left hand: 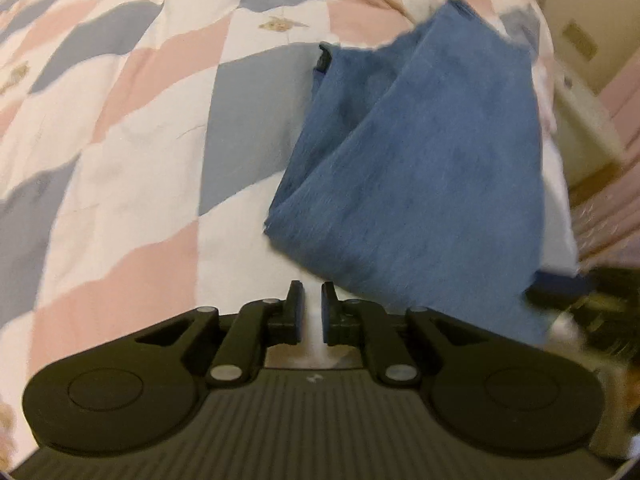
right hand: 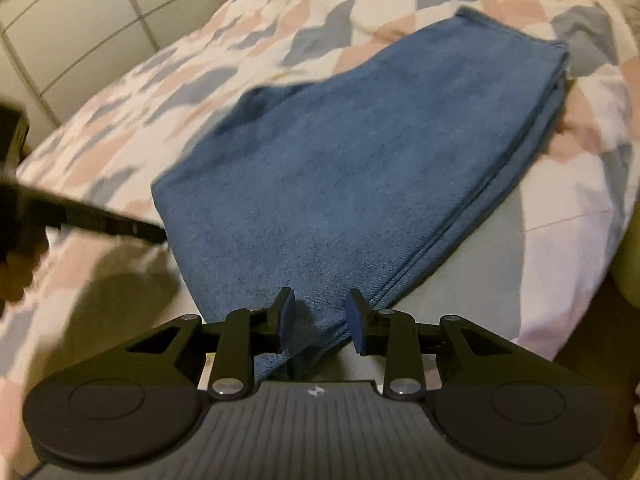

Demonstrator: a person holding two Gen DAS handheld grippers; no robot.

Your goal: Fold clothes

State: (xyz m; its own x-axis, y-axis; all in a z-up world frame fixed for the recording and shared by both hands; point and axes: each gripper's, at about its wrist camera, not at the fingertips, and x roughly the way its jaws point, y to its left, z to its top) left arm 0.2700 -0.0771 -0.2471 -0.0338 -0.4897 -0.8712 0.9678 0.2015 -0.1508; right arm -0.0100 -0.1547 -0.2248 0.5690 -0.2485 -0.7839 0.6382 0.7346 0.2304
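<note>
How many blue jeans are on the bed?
1. The folded jeans lie on the checked blanket, right in front of the right gripper and just right of the left gripper. Other clothes could be out of view.

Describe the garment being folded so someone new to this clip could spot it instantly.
Start with the bed's quilt, a patchwork of pink, grey and white. On it, straight ahead of the right gripper, lies the folded blue denim garment. It is the only solid blue piece on the pale patchwork.
</note>
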